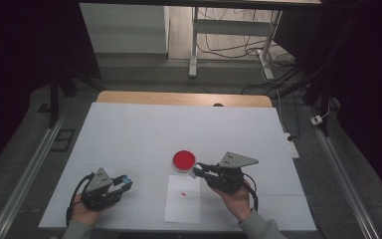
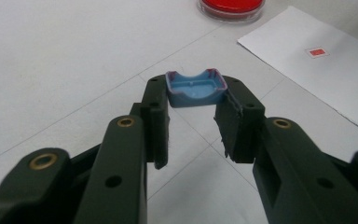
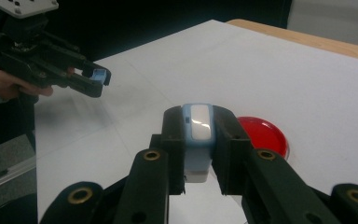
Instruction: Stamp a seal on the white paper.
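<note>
Left tool (image 2: 193, 109), held near the front left corner of the tabletop (image 1: 129, 129), is clenched on a small blue cap (image 2: 196, 88), open side up, pinched between its two pad tips. Right tool (image 3: 198, 140), held over the front half of the tabletop right of centre, grasps a pale blue stamp body (image 3: 199, 133) with a white face, upright between its pads. A round red dish (image 1: 184, 160) stands on the tabletop just beyond the right tool's tip. A white paper sheet (image 1: 183, 205) bearing a small red mark (image 1: 183, 193) lies at the front edge, between the two hands. In the right gripper view the left tool and its cap appear at upper left, well apart from the stamp body.
</note>
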The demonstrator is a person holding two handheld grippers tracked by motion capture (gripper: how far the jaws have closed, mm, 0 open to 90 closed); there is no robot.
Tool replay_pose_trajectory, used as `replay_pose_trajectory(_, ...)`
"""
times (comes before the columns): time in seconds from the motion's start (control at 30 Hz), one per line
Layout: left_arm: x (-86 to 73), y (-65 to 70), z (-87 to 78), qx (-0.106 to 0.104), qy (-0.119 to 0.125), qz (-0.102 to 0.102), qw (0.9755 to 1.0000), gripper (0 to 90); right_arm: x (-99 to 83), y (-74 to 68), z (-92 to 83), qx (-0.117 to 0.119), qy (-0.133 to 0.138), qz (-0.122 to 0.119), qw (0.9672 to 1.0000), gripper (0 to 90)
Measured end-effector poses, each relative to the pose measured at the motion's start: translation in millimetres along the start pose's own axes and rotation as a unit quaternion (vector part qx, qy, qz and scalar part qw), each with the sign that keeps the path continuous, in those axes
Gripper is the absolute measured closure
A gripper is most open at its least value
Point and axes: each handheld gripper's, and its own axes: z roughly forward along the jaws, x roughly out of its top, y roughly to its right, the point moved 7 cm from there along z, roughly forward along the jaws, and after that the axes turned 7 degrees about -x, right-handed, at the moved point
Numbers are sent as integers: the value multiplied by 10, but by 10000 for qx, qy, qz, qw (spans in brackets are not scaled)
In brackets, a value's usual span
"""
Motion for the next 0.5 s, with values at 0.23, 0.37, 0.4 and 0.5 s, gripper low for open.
replay_pose_trajectory(0.23, 1, 2, 2, -1, -3, 8, 10000, 653, 28, 15, -27, -16, 36, 12, 10000, 753)
replay_pose_trajectory(0.37, 6, 5, 9, 0, -4, 22, 10000, 652, 36, 9, -29, -33, 65, -3, 10000, 753)
replay_pose_trajectory(0.4, 8, 8, 13, -1, -8, 17, 10000, 653, 41, 6, -32, -36, 88, -9, 10000, 753)
replay_pose_trajectory(0.5, 12, 16, 25, -12, -17, 24, 10000, 653, 48, 6, -40, -39, 112, -2, 9999, 753)
